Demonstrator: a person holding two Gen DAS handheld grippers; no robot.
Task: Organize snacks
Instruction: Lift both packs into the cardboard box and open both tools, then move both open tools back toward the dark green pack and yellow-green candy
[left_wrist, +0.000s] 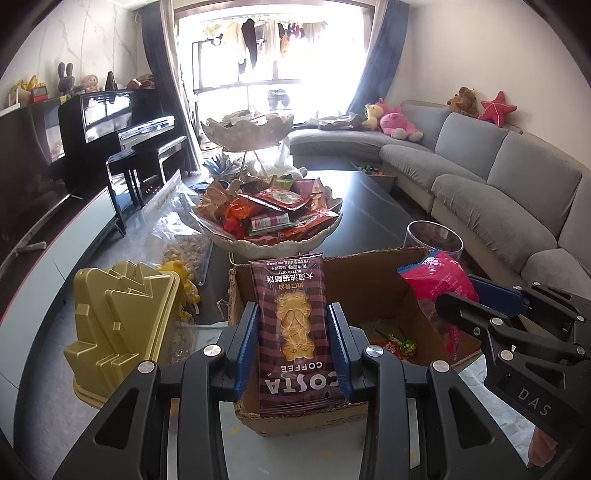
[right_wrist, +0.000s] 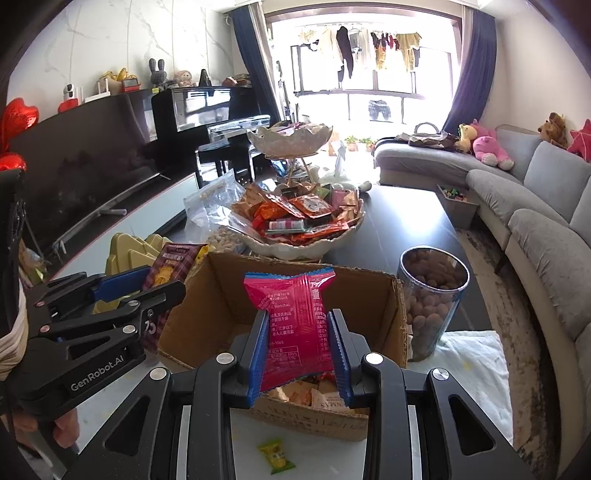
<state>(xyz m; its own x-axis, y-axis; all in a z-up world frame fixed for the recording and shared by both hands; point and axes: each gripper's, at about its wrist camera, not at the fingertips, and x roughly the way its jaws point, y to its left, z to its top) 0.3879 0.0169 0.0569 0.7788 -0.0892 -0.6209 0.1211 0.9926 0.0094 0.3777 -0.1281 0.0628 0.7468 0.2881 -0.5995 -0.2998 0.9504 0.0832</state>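
My left gripper (left_wrist: 293, 347) is shut on a brown striped Costa Coffee biscuit pack (left_wrist: 293, 325) and holds it upright over the near wall of an open cardboard box (left_wrist: 369, 280). My right gripper (right_wrist: 297, 350) is shut on a pink snack packet (right_wrist: 295, 325) and holds it above the same box (right_wrist: 221, 295). The right gripper with its pink packet (left_wrist: 439, 280) shows at the right of the left wrist view. The left gripper with the Costa pack (right_wrist: 170, 269) shows at the left of the right wrist view. Small wrapped snacks lie in the box bottom (right_wrist: 306, 395).
A two-tier white bowl stand (left_wrist: 273, 243) full of snack packets stands behind the box. A clear jar of nuts (right_wrist: 430, 295) is right of the box, a gold tree-shaped box (left_wrist: 118, 321) and a bag of pistachios (left_wrist: 184, 251) left. A yellow candy (right_wrist: 277, 456) lies on the table.
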